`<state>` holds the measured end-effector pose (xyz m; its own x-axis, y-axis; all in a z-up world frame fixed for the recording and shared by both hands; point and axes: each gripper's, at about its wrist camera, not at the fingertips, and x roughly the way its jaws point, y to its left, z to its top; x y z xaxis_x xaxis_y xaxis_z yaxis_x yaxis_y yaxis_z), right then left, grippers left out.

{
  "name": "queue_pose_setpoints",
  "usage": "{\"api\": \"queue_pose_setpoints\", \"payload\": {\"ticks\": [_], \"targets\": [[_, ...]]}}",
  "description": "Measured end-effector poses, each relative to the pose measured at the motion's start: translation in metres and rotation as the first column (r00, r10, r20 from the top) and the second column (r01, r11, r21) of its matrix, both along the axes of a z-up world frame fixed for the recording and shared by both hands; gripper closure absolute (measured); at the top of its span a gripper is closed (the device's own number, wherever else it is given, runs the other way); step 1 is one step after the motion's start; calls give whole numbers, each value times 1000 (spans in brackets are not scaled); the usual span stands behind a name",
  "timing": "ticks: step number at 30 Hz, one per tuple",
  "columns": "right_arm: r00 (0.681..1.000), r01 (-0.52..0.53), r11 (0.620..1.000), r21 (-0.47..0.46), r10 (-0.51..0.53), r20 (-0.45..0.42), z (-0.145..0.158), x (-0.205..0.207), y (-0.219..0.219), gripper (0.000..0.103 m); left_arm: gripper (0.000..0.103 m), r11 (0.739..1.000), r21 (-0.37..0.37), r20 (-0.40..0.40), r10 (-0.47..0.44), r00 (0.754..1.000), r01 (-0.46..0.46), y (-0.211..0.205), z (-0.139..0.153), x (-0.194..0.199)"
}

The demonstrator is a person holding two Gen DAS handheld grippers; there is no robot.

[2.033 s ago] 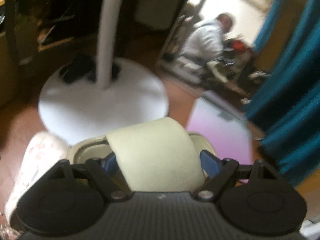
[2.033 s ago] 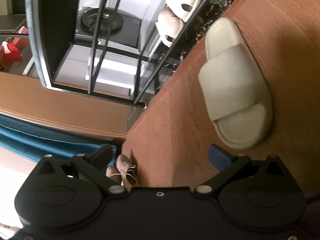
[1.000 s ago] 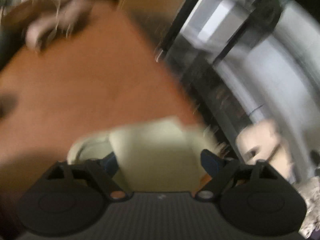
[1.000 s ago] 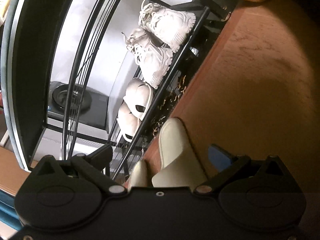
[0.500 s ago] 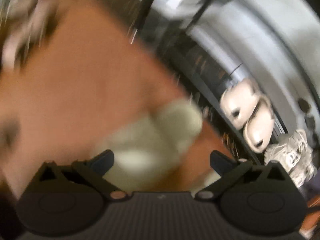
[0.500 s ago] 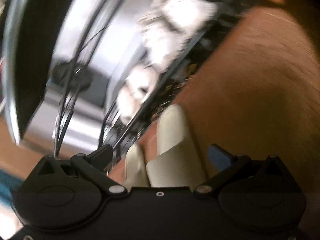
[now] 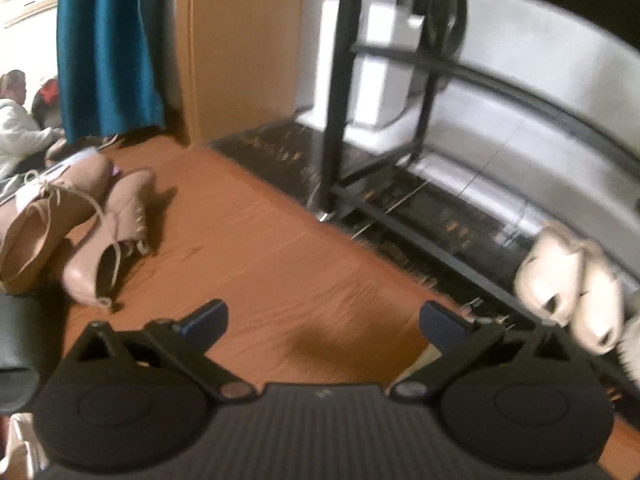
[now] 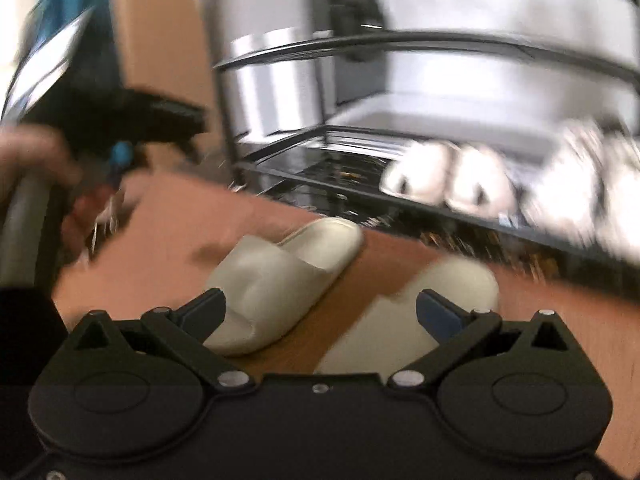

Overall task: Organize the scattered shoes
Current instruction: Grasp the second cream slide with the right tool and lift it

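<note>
From my left wrist camera I get things the right one cannot show me: at the far left a pair of tan lace-up shoes [image 7: 76, 228] lying on the brown floor [image 7: 280, 248], tipped against each other, with a blue curtain [image 7: 108, 48] hanging behind them and a seated person [image 7: 16, 128] at the edge. Further right stands the black shoe rack [image 7: 340, 92], and on its lowest tier sits a pair of white clogs [image 7: 568, 284].

The right wrist camera (badly smeared) shows what the left misses: two cream slippers on the floor just in front of the rack. The left cream slipper [image 8: 280, 280] lies slantwise, and the right cream slipper [image 8: 420, 308] sits beside it, apart. At the far left of this view I see my left hand [image 8: 36, 160] on its tool.

The left gripper [image 7: 324, 320] has just been opening and now stands at its widest, with only bare floor between the fingers. The right gripper [image 8: 320, 316] also stands wide, gripping nothing; the slippers lie past its tips, one behind each finger.
</note>
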<state>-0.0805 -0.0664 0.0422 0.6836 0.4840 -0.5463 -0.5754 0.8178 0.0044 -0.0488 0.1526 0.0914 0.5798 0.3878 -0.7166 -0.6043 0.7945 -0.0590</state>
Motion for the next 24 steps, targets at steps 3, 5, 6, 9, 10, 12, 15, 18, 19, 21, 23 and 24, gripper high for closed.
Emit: {"api": "queue_pose_setpoints", "payload": {"ticks": [3,5,6,9,10,12,15,18,19,21,23,24], "targets": [[994,-101,988,-119,106,38,-6,11,33,0,1,992,-50,-61,112,992,-115,21,-16,6],[983,-178,972,-156,184,24,-13,21,54,0,1,985,-58,-70,158,985,-162,29,-19,4],[972,-232,956,-180,236,0,-19,27,65,0,1,977,-69,-71,197,978,-202,36,-21,2],[940,-314,899,-305,339,30,-30,34,91,0,1,967,-77,-68,237,969,-242,45,-24,2],[931,-322,882,-343,361,53,-33,37,98,0,1,964,-73,-68,249,966,-254,47,-26,2],[925,-323,867,-379,375,70,-36,45,108,0,1,961,-63,-70,267,961,-271,49,-29,3],[928,-329,848,-415,372,25,-44,60,119,0,1,963,-50,-78,262,962,-266,48,-32,6],[928,-339,834,-436,371,-12,-55,68,127,2,1,969,-37,-90,239,967,-243,45,-35,10],[930,-340,838,-427,367,-21,-58,69,128,8,1,971,-31,-91,234,968,-237,44,-35,11],[940,-317,852,-418,342,-15,-60,71,130,16,1,972,-18,-96,230,968,-232,43,-36,13],[944,-301,865,-401,329,1,-57,71,125,18,1,973,-12,-99,228,969,-231,42,-36,14],[947,-288,873,-394,322,22,-53,68,121,18,1,973,-13,-98,228,969,-231,42,-36,14]]}}
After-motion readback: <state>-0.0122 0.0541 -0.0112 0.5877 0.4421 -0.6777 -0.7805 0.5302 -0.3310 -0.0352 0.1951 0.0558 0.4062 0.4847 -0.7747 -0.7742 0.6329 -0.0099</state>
